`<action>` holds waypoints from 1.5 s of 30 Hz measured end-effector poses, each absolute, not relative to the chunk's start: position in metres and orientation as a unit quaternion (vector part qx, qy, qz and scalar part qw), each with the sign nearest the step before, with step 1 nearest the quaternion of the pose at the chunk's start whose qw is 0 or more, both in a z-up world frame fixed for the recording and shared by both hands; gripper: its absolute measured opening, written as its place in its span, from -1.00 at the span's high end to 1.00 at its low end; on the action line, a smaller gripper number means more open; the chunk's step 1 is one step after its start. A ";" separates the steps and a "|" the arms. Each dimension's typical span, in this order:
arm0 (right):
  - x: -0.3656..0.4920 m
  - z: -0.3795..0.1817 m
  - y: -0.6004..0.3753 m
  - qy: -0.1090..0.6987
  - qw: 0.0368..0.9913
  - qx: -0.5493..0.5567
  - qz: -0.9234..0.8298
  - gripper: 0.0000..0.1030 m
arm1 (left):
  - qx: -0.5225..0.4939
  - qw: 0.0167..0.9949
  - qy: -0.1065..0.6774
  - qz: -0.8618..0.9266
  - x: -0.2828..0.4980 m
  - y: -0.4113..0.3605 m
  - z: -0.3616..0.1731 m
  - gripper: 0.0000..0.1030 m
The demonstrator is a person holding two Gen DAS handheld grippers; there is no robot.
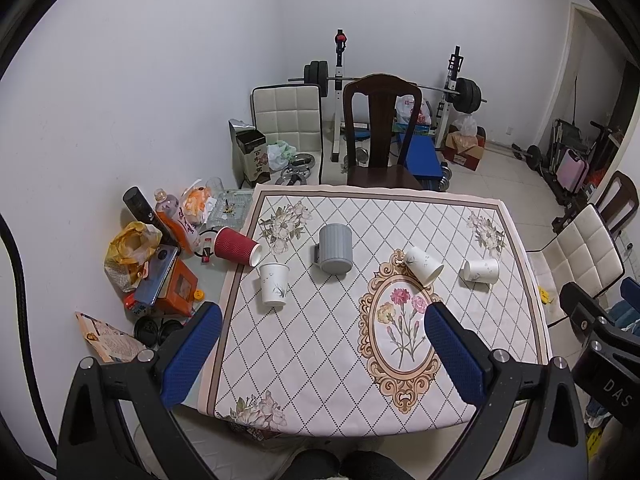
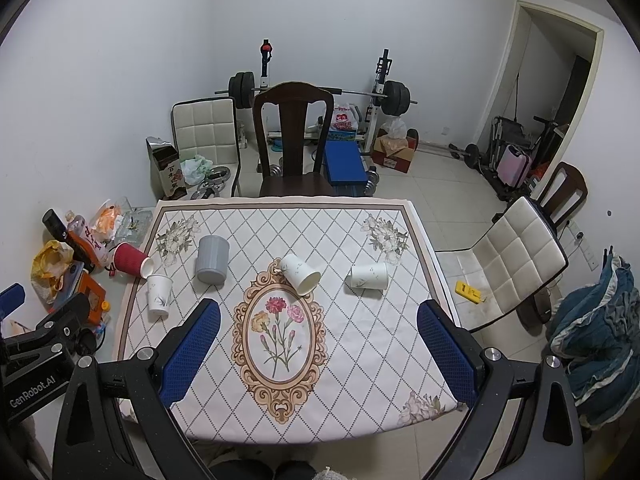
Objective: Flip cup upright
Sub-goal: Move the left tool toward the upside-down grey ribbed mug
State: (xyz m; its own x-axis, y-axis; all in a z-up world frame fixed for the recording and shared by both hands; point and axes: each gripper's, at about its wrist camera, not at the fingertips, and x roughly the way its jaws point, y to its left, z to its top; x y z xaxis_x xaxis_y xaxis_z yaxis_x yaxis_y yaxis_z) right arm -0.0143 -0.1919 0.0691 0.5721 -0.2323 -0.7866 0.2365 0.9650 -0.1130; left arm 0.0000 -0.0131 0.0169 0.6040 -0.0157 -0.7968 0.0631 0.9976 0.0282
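Both grippers, left gripper (image 1: pixel 322 312) and right gripper (image 2: pixel 318 308), are hovering with fingers spread wide, gripping nothing, above the floral tablecloth (image 2: pixel 360 360). Two white paper cups (image 2: pixel 301 275) (image 2: pixel 369 276) are lying on their sides just past the oval medallion (image 2: pixel 278 344); a gray mug (image 2: pixel 212 259) is sitting upside down.

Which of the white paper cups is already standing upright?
The left white cup, beside the tipped red cup: its open mouth faces up. The middle white cup and the right white cup both lie on their sides.
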 end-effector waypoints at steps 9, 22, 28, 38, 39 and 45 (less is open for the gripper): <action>-0.016 0.072 -0.192 0.443 0.887 0.002 -0.133 -0.94 | 0.025 0.895 0.444 -0.022 -0.001 -0.013 0.017 -1.00; -0.015 0.070 -0.181 0.460 0.877 0.012 -0.140 -0.94 | 0.029 0.884 0.466 -0.032 0.014 -0.005 -0.007 -1.00; 0.005 0.016 -0.176 0.500 0.851 0.024 -0.161 -0.94 | 0.036 0.861 0.507 -0.026 0.043 0.008 -0.064 -1.00; 0.066 -0.164 -0.202 0.633 0.757 0.036 -0.156 -0.94 | 0.068 0.808 0.584 0.022 0.107 0.006 -0.172 -1.00; 0.073 -0.180 -0.205 0.643 0.750 0.033 -0.155 -0.94 | 0.066 0.803 0.592 0.026 0.113 0.007 -0.180 -1.00; 0.123 -0.258 -0.211 0.691 0.712 0.024 -0.124 -0.94 | 0.064 0.768 0.636 0.044 0.159 -0.003 -0.230 -1.00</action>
